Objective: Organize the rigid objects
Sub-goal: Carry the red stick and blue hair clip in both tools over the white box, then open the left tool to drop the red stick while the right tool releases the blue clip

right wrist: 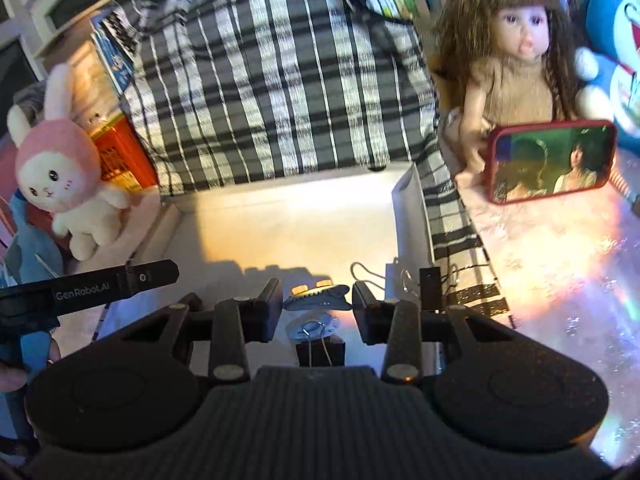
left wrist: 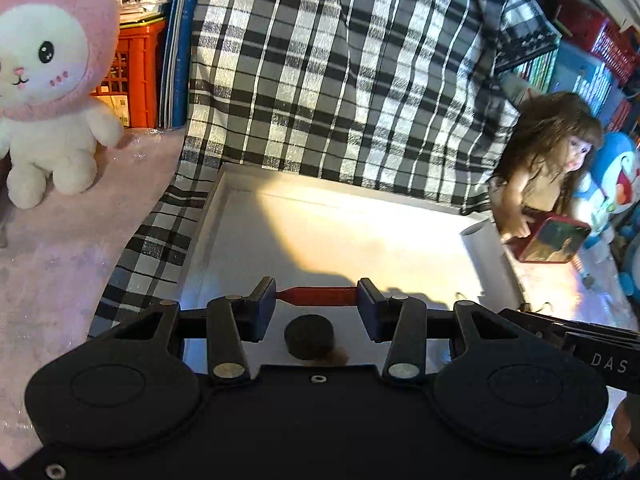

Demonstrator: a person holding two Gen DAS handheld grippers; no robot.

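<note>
Your left gripper [left wrist: 317, 297], low in the frame's middle, is clamped on a red bar [left wrist: 318, 295] over the white tray [left wrist: 212, 216]; a dark round puck [left wrist: 309, 336] lies just below it. Your right gripper [right wrist: 316, 300], also low centre, grips a grey hair clip [right wrist: 318, 301] above the same tray, with 1 black binder clip [right wrist: 430, 287] at its right.

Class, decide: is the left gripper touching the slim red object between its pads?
Touching. The left wrist view shows the left gripper pads pressing both ends of the slim red object.
</note>
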